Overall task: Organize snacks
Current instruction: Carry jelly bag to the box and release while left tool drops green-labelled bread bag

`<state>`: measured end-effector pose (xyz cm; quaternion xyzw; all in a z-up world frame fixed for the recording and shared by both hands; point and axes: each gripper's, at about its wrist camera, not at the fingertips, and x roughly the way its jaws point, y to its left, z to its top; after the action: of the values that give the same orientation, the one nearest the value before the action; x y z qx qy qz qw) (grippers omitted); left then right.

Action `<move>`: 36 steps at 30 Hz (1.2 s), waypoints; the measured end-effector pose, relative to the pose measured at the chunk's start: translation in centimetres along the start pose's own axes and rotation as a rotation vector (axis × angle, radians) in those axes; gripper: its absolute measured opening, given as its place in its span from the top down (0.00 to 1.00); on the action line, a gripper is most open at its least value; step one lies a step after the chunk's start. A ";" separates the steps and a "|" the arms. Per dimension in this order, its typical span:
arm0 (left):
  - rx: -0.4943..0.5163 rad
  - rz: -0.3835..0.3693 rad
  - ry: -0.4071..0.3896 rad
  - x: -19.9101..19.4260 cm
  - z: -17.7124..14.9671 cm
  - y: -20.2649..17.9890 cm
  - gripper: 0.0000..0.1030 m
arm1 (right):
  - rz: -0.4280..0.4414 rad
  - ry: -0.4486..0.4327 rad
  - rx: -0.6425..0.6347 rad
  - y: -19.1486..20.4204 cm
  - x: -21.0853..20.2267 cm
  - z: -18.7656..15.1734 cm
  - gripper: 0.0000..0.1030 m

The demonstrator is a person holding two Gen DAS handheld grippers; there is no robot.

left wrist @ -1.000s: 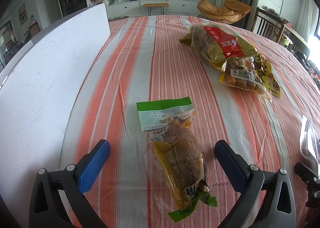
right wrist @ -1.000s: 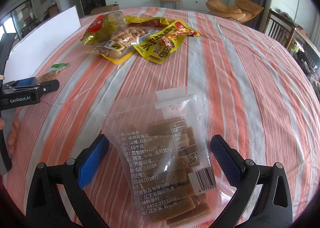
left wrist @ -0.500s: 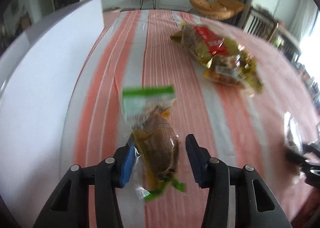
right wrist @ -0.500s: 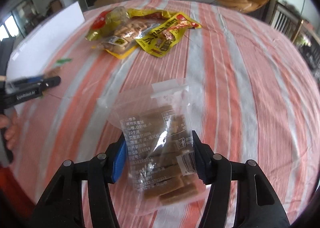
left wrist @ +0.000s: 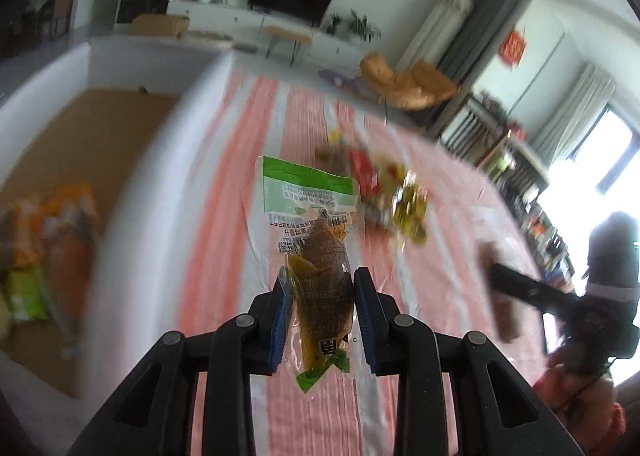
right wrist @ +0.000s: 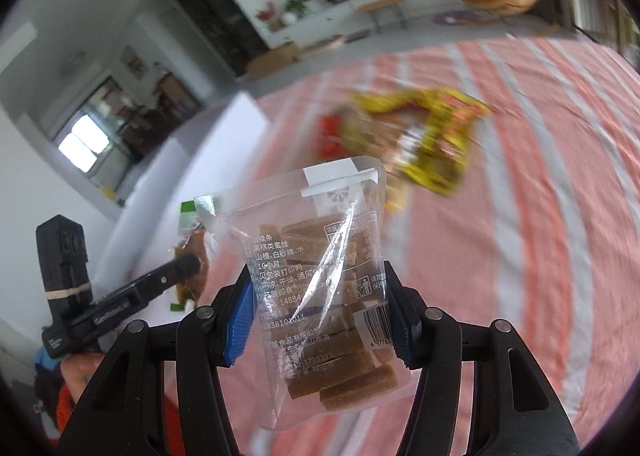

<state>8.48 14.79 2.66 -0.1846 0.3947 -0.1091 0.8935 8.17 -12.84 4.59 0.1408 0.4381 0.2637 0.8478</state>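
My left gripper [left wrist: 320,312] is shut on a green-topped snack packet [left wrist: 316,240] with a brown piece inside, and holds it in the air above the striped tablecloth. My right gripper [right wrist: 320,316] is shut on a clear bag of brown bars [right wrist: 320,268], also lifted off the table. In the right wrist view the left gripper [right wrist: 188,264] shows at the left with its green-topped packet [right wrist: 192,252]. The right gripper shows blurred at the right edge of the left wrist view.
A white-walled cardboard box [left wrist: 132,184] stands left of the table and holds several orange and green packets [left wrist: 44,244]. A blurred heap of yellow and red snack bags [left wrist: 384,192] [right wrist: 416,140] lies further back on the orange-striped cloth [right wrist: 540,216]. A person's hand [right wrist: 76,368] holds the left tool.
Both grippers have shut on their packets and lifted them off the table. The views have tilted up, and the box's inside has come into the left wrist view.
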 end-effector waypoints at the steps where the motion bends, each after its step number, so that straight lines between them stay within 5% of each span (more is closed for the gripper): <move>1: -0.001 0.018 -0.035 -1.7 0.8 0.7 0.71 | 0.030 0.003 -0.020 1.6 0.4 0.8 0.42; 5: -0.030 0.149 -0.123 -6.7 3.2 5.3 0.71 | 0.167 0.015 -0.095 8.7 2.7 3.9 0.42; 9: -0.105 0.331 -0.108 -8.4 3.3 11.9 0.70 | 0.320 0.055 -0.159 17.1 6.9 5.9 0.42; 11: -0.156 0.460 -0.092 -8.6 2.6 15.0 0.57 | 0.356 0.086 -0.172 20.2 9.8 6.0 0.38; 13: -0.230 0.537 -0.070 -8.8 1.6 17.7 0.07 | 0.388 0.148 -0.161 22.2 13.4 5.7 0.29; 15: -0.273 0.550 -0.096 -9.5 0.4 18.7 0.04 | 0.375 0.174 -0.156 22.5 15.1 5.1 0.19; 19: -0.277 0.543 -0.132 -10.2 -0.7 17.7 0.04 | 0.307 0.078 -0.168 18.4 13.3 4.3 0.09; 23: -0.189 0.422 -0.170 -9.6 -0.5 12.5 0.04 | 0.041 -0.016 -0.270 11.1 10.8 2.5 0.09; 26: -0.080 0.287 -0.167 -7.7 -0.1 6.5 0.04 | -0.207 0.005 -0.314 3.1 9.5 0.1 0.09; 31: 0.100 0.105 -0.068 -1.9 -1.2 -3.3 0.00 | -0.440 0.014 -0.257 -7.8 6.3 -2.0 0.09; 36: 0.237 0.088 0.101 7.6 -3.6 -9.0 0.00 | -0.525 -0.010 -0.117 -15.0 3.4 -2.2 0.09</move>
<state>10.38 3.14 -0.90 -0.0544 0.4312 -0.1246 0.8920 12.81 -23.19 -6.02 -0.0256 0.4396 0.0588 0.8959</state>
